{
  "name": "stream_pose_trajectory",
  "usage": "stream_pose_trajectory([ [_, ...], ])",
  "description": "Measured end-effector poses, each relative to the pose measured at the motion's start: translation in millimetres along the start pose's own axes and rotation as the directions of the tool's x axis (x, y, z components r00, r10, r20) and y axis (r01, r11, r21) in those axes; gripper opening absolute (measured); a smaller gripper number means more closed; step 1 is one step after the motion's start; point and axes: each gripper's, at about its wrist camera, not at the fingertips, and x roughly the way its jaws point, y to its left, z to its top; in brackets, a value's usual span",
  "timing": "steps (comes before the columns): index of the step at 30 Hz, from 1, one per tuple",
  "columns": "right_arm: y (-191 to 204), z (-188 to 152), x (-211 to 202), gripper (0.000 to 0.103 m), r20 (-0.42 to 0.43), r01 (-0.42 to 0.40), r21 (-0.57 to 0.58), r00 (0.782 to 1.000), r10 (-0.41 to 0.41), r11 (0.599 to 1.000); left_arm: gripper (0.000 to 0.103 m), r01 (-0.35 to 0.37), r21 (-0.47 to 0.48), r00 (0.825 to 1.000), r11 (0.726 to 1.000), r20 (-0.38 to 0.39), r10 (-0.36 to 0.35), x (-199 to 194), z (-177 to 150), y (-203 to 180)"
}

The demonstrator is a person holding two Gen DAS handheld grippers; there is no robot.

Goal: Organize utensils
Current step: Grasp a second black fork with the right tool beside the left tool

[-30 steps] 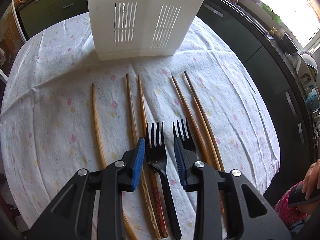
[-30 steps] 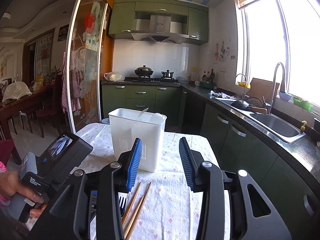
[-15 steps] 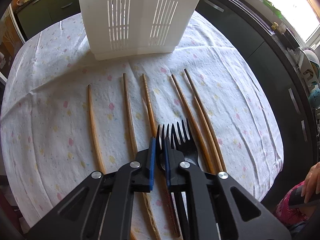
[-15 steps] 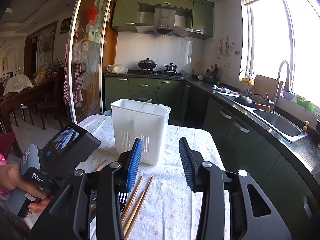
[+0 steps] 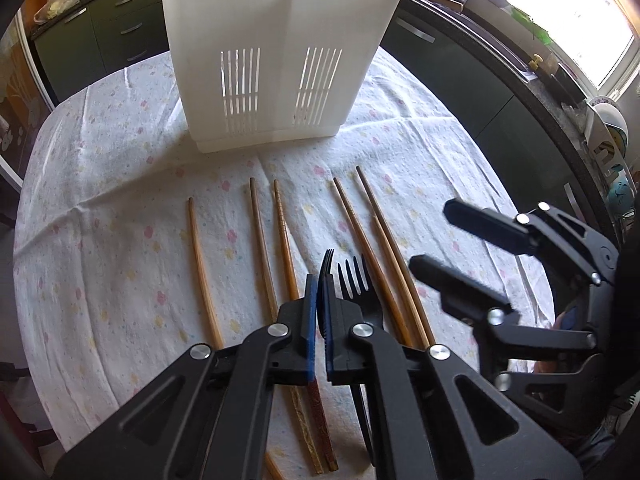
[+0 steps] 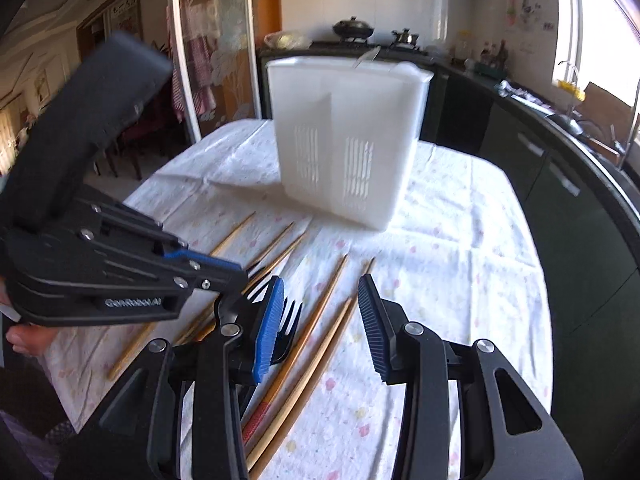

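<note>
My left gripper (image 5: 320, 312) is shut on a black plastic fork (image 5: 327, 268), turned on edge and lifted slightly off the cloth. A second black fork (image 5: 356, 284) lies flat just to its right. Several wooden chopsticks (image 5: 260, 240) lie side by side on the cloth. The white slotted utensil holder (image 5: 276, 60) stands upright at the far side of the table. My right gripper (image 6: 320, 320) is open and empty, low over the second fork (image 6: 288, 328) and the right-hand chopsticks (image 6: 320, 320). It also shows at the right in the left wrist view (image 5: 452, 240).
The round table wears a white flowered cloth (image 5: 100, 200). Dark green cabinets and a counter (image 6: 560, 160) run along the right side, with a sink under the window. The holder (image 6: 348, 140) has two compartments with something pale inside.
My left gripper has closed on the left fork, tipped it on edge and raised it. My right gripper has swung down from facing the kitchen to just above the table beside the left one.
</note>
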Motion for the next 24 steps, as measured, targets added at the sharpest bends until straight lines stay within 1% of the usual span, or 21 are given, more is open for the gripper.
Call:
stream_pose_trajectory([
  [2, 2, -3, 19, 0.041, -0.043, -0.04, -0.016, 0.998, 0.039, 0.999, 0.003, -0.01, 0.005, 1.0, 1.0, 0.012, 0.01, -4, -1, 1],
  [4, 3, -6, 33, 0.043, -0.065, -0.047, -0.018, 0.997, 0.046, 0.999, 0.003, -0.013, 0.008, 1.0, 1.0, 0.021, 0.012, -7, -1, 3],
  [11, 6, -12, 47, 0.044, -0.076, -0.129, -0.007, 0.989, 0.128, 0.992, 0.003, -0.017, 0.023, 0.997, 1.0, 0.072, 0.015, -21, -3, 7],
  [15, 7, -10, 57, 0.044, -0.096, -0.143, -0.006, 0.985, 0.142, 0.99, 0.003, -0.018, 0.033, 0.995, 0.999, 0.098, 0.015, -28, -5, 7],
  [19, 10, -8, 61, 0.044, -0.099, -0.155, -0.013, 0.983, 0.153, 0.988, 0.003, -0.016, 0.034, 0.995, 0.999, 0.103, 0.013, -30, -5, 8],
  [20, 11, -7, 62, 0.043, -0.102, -0.157, -0.012, 0.983, 0.155, 0.988, 0.003, -0.016, 0.035, 0.995, 0.999, 0.104, 0.013, -30, -6, 8],
  [22, 11, -7, 61, 0.034, -0.106, -0.152, -0.017, 0.983, 0.149, 0.988, 0.003, -0.017, 0.035, 0.995, 0.999, 0.103, 0.013, -30, -5, 8],
  [23, 12, -7, 61, 0.024, -0.114, -0.15, -0.024, 0.983, 0.147, 0.988, 0.003, -0.016, 0.033, 0.995, 0.999, 0.104, 0.012, -30, -5, 8],
  [24, 13, -8, 63, 0.023, -0.127, -0.152, -0.028, 0.981, 0.147, 0.988, 0.003, -0.015, 0.032, 0.995, 0.999, 0.104, 0.012, -30, -5, 8],
])
